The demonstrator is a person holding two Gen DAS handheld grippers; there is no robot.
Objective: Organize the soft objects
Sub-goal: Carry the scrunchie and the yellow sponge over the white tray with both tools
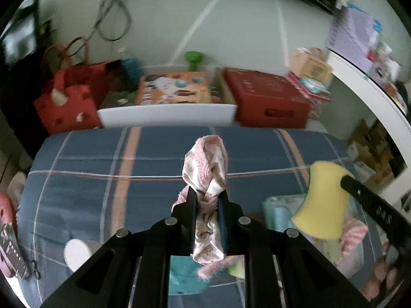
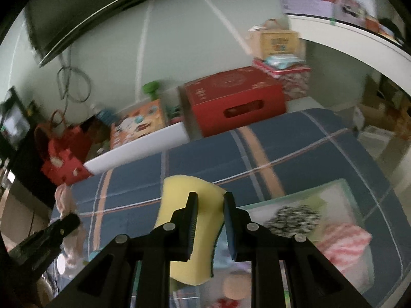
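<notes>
A: Where is the cloth?
B: The pink patterned cloth (image 1: 205, 169) is bunched up and pinched between the narrow jaws of the left gripper (image 1: 207, 197), hanging above the blue plaid bedspread (image 1: 102, 169). A frilly pink end dangles below the jaws.

A: And the other tongs?
B: The right gripper (image 2: 210, 200) clamps a yellow sponge (image 2: 179, 205) with a dark green scouring edge, its jaws pressed into the foam. From the left wrist view that sponge (image 1: 323, 200) shows off to the right, also held up over the bed.

A: What lies under them?
B: Below the right gripper sits a pale green bin (image 2: 341, 187) on the bedspread, holding a pink-and-white striped cloth (image 2: 344, 241) and a black-and-white speckled item (image 2: 292, 218). Under the left gripper there is a teal item (image 1: 185, 274), too blurred to name, and a white roll end (image 1: 77, 254) to the left.

A: Beyond the bed?
B: A white board (image 1: 167, 114) runs along its far edge, then a red cardboard box (image 1: 267, 97), an orange printed box (image 1: 174, 89) and a red tote bag (image 1: 69, 95) against the pale wall.
</notes>
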